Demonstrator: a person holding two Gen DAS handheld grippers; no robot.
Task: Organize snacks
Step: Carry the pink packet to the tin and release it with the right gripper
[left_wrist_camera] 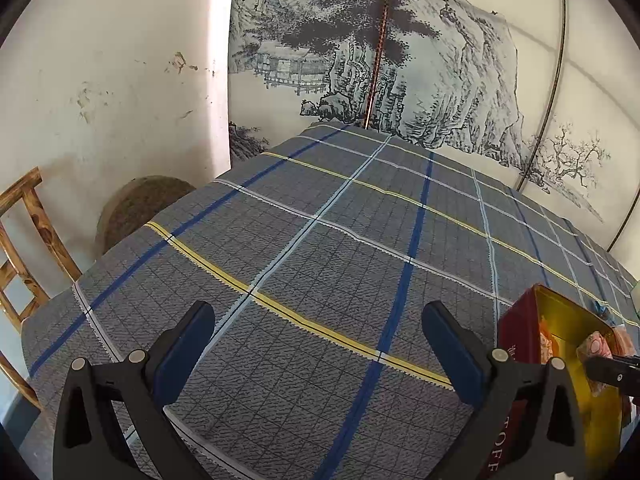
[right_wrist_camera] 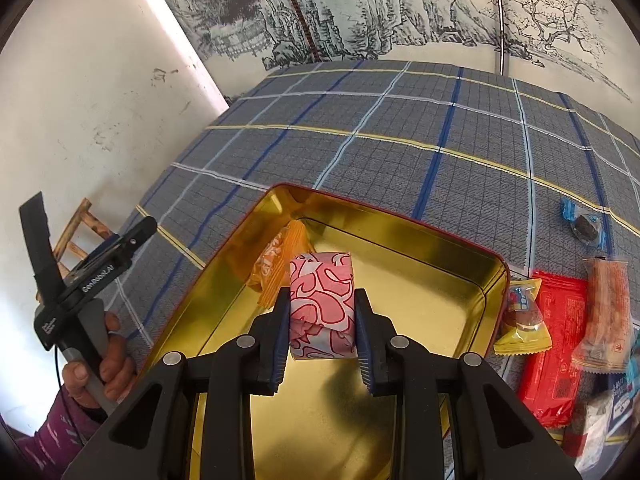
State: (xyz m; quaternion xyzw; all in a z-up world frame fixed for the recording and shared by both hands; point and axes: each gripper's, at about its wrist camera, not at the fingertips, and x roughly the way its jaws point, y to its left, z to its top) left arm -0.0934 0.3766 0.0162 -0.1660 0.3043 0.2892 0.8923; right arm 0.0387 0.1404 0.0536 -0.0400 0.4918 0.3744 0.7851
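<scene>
Holding a small snack in a pink-and-white patterned wrapper (right_wrist_camera: 322, 304) over the open gold-lined metal tin with the red outside (right_wrist_camera: 452, 240), our right gripper (right_wrist_camera: 322, 320) has its dark pads pressed on both sides of the packet, jaws drawn in narrow around it. We judge the drop into the tin is the step in hand; the packet hangs above the tin's near half, not yet resting on the gold floor as far as we can tell.

One orange-wrapped snack (right_wrist_camera: 276, 264) already lies inside, against the tin's left wall. So we're early on: one in, one on the way.

Plenty is left on the grey plaid tablecloth (right_wrist_camera: 360, 140). Just beside the tin's right wall sit a yellow packet (right_wrist_camera: 520, 316), a flat red pack (right_wrist_camera: 556, 344) and a clear-and-orange wrapped bar (right_wrist_camera: 606, 316), crowded together near the table's right edge. A blue-wrapped dark sweet (right_wrist_camera: 584, 224) lies apart, farther back. More packets crowd the near right corner, too cut off to name.

Our left gripper (left_wrist_camera: 320, 356) hovers over bare cloth on the table's left side, jaws wide, holding nothing. From the right camera we see a hand (right_wrist_camera: 100, 360) around its handle.
</scene>
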